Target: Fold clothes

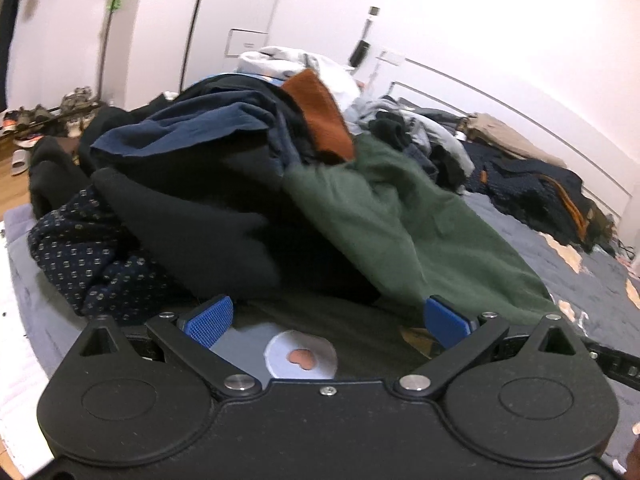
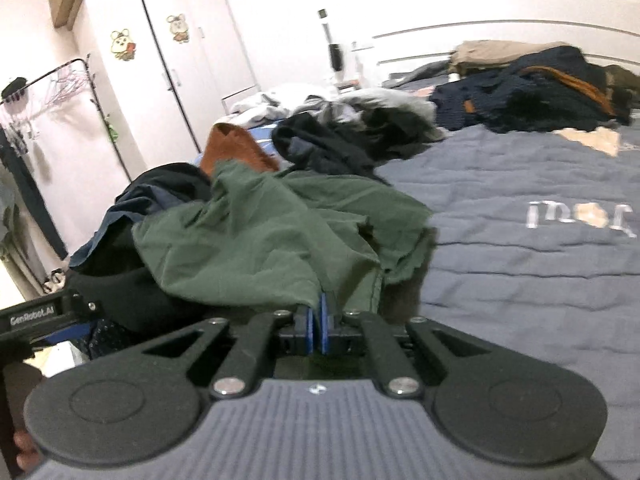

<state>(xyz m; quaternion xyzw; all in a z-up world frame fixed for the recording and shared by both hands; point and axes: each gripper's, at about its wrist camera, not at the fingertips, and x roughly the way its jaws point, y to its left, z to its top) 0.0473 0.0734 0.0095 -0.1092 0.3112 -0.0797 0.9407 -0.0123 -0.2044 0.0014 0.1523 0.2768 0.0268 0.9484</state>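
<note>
Two blue pads are standing wide apart at the front of the left gripper point(image 1: 328, 320) in the left wrist view, and nothing is sitting between them. Just ahead of the spread fingers, a green garment point(image 1: 404, 224) is lying draped down the near slope of a heap of clothes, its lower edge reaching almost to the right-hand pad. Beside it, a black garment point(image 1: 192, 228) is spilling toward the left pad, with a dark dotted fabric point(image 1: 76, 256) bunching at the far left. Higher on the heap, a navy garment point(image 1: 188, 128) and a rust-orange piece point(image 1: 324, 120) are poking up. Below the fingers, a pale patch with a small heart shape point(image 1: 301, 358) is showing on the bed cover point(image 1: 592, 276).

From the right wrist view, the right gripper point(image 2: 319, 324) is pinching the green garment point(image 2: 256, 232): its blue pads are pressing together with a fold of the green cloth running down between them. The garment is fanning out up and leftward from the grip, lying over the black garment point(image 2: 116, 280) and partly over the grey-blue bed cover point(image 2: 520, 280). The rust-orange piece point(image 2: 232, 148) is sticking out behind it. Further back, a second pile of dark clothes point(image 2: 532, 96) is resting well apart near the headboard, and a white wardrobe point(image 2: 160, 64) with cartoon stickers is standing at the left.
</note>
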